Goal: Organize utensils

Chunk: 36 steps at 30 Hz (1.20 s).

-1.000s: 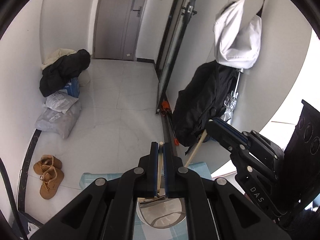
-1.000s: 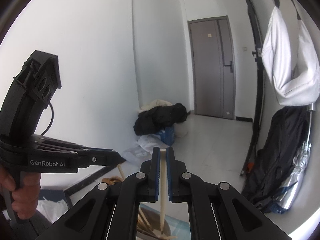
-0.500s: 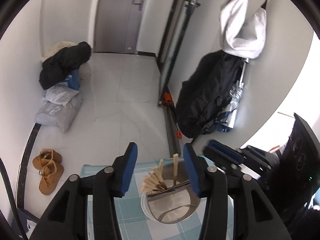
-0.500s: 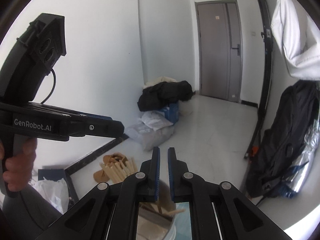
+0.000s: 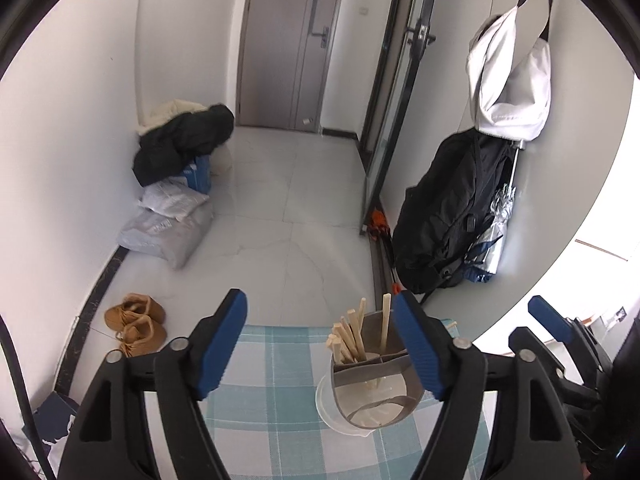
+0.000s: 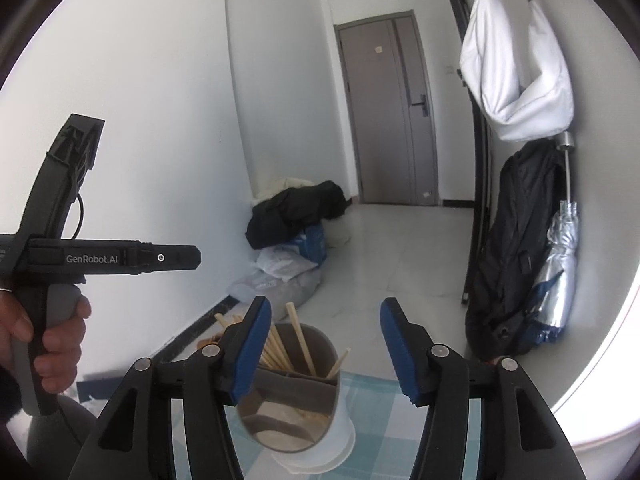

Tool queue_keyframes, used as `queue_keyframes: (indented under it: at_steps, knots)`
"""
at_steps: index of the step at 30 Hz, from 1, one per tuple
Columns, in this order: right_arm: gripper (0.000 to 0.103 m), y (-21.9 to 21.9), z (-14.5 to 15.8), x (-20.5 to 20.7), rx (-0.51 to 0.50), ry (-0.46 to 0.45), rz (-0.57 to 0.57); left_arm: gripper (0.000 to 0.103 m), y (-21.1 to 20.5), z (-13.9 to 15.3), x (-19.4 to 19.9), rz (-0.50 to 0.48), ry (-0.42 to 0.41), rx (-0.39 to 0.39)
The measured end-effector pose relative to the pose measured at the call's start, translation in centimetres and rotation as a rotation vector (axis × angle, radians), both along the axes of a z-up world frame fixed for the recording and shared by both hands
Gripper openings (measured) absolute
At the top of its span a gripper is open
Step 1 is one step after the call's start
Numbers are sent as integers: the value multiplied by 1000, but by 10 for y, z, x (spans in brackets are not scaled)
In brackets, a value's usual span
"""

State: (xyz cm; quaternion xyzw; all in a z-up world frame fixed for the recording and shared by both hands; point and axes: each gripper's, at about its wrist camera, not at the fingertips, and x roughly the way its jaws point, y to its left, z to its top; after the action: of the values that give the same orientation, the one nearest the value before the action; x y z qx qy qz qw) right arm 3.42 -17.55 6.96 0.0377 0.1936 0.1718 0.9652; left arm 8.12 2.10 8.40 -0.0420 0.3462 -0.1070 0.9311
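Left wrist view: left gripper (image 5: pixel 320 344) is spread wide and empty, with the utensil holder (image 5: pixel 374 392) and its chopsticks (image 5: pixel 352 338) lower right of center on the checked cloth (image 5: pixel 276 400).

Right wrist view: right gripper (image 6: pixel 324 348) also gapes empty, holder bottom center. Dropping either claw could easily clip the sticks and tip it.

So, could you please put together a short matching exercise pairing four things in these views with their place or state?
Things:
1. left gripper
2. chopsticks
3. brown shoes
4. white bag

Place or state:
A. hanging on the wall
B. on the floor by the baseboard
C. open, holding nothing
D. standing in the divided utensil holder

Pairs: 1-C, 2-D, 3-B, 4-A
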Motion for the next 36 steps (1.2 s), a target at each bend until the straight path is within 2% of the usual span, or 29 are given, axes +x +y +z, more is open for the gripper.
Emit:
queue_keyframes:
  at_steps: [2, 4, 9, 12, 15, 19, 26, 33, 36]
  knots:
    - [67, 0, 6, -14, 10, -22, -13, 75, -1, 7, -12, 24, -51, 23]
    - [73, 0, 12, -24, 13, -41, -21, 83, -1, 12, -25, 31, -102, 32]
    - [83, 4, 17, -50, 4, -104, -32, 94, -2, 15, -51, 90, -201, 81]
    - [89, 8, 15, -67, -7, -146, -42, 96, -3, 9, -65, 100, -248, 89]
    - [98, 10, 9, -82, -18, -177, -59, 97, -5, 2, -72, 103, -260, 100]
    - [102, 11, 0, -95, -32, -208, -111, 97, -4, -11, -83, 108, -276, 105]
    - [102, 13, -23, -102, -23, -187, -155, 97, -6, -37, -97, 114, -265, 133]
    - [102, 6, -38, -106, -36, -169, -176, 97, -5, -62, -94, 131, -236, 123]
    - [102, 3, -43, -107, -31, -158, -178, 97, -3, -71, -92, 166, -225, 143]
